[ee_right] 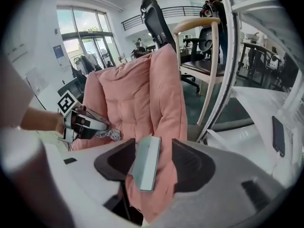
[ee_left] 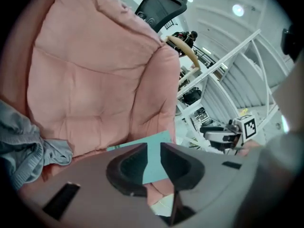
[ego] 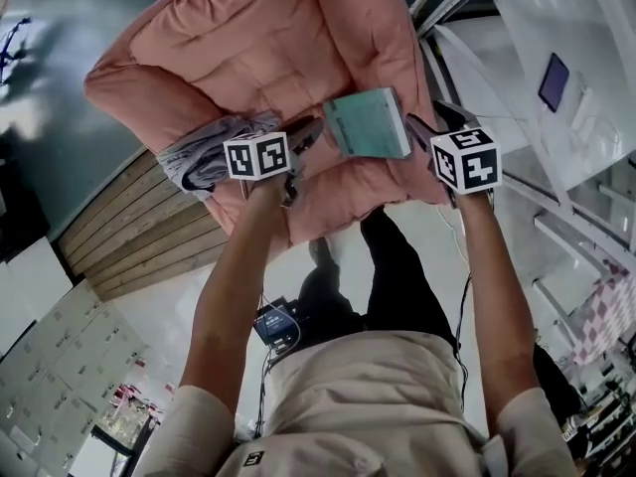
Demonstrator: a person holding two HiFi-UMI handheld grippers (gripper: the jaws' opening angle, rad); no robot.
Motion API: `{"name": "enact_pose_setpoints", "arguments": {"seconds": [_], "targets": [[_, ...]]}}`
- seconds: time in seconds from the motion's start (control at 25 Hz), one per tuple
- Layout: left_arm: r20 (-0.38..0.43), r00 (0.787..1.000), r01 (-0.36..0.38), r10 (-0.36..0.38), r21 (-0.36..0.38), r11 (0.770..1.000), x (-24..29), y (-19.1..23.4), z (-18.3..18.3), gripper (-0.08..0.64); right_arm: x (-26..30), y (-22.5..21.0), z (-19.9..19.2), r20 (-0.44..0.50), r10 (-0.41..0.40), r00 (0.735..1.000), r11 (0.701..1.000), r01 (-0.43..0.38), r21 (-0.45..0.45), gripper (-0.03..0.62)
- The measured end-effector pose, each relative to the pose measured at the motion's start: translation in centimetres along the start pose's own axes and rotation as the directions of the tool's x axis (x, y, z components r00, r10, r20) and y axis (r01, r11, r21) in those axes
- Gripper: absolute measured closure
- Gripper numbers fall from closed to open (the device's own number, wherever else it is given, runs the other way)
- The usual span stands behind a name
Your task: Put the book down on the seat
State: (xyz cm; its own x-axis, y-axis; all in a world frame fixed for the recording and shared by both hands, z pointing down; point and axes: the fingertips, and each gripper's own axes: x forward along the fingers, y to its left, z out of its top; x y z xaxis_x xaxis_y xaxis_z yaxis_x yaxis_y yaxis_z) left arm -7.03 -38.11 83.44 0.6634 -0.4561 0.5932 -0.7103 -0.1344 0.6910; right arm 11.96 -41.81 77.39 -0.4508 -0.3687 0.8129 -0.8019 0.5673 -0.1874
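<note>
- on the pink seat [ego: 278,38], near its front edge, what lies there?
- the book [ego: 366,122]. it rests on the padding with its teal cover up, and its pale page edge is on the side of the right tool.
- is either tool gripping it?
- no. the left tool [ee_left: 153,158] has its jaws drawn close, with only a narrow gap between the pads. nothing sits in that gap, and the teal cover shows through it from farther off. the right tool [ee_right: 153,163] has its jaws wide apart. the book shows between them but lies beyond the pads and touches neither.
- where do the tools stand against the book?
- from the head view there is one on each side, the left tool just beside its left edge and the right tool just beside its right edge. both point down toward the seat.
- anything else on the seat?
- a crumpled grey cloth [ego: 204,152] at the seat's left side, beside the left tool and apart from the book.
- and past the seat?
- to the right there is a white tabletop [ego: 527,38] with a dark flat device [ego: 554,80] on it, well apart from the book.
</note>
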Motion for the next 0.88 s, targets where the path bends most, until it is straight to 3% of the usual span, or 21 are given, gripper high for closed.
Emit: {"name": "enact_pose_setpoints", "arguments": {"seconds": [0.12,0.24,0.4,0.64,0.88], "targets": [[0.045,0.999,0.008,-0.011,0.074,0.997,-3.8,-2.2,1.8,0.509,-2.6,1.8,1.9,0.040,-0.011,0.999,1.000,0.012,-0.009,0.365],[0.097,0.993,0.055,-0.067,0.120,0.991,-6.9,-5.3,3.5,0.528,-5.5,3.2,3.9,0.102,-0.022,0.995,1.000,0.024,-0.019,0.388],[0.154,0.978,0.114,-0.142,0.179,0.977,-11.4,-10.0,5.2,0.535,-10.2,5.4,6.6,0.197,-0.008,0.980,0.999,0.014,-0.029,0.456],[0.235,0.944,0.165,-0.233,0.277,0.947,-18.9,-17.0,7.5,0.538,-18.3,10.1,10.5,0.346,0.065,0.936,0.997,-0.044,-0.069,0.597],[0.308,0.897,0.177,-0.317,0.407,0.896,-27.6,-23.8,9.1,0.538,-26.7,15.5,13.4,0.438,0.120,0.891,0.986,-0.057,-0.154,0.601]]}}
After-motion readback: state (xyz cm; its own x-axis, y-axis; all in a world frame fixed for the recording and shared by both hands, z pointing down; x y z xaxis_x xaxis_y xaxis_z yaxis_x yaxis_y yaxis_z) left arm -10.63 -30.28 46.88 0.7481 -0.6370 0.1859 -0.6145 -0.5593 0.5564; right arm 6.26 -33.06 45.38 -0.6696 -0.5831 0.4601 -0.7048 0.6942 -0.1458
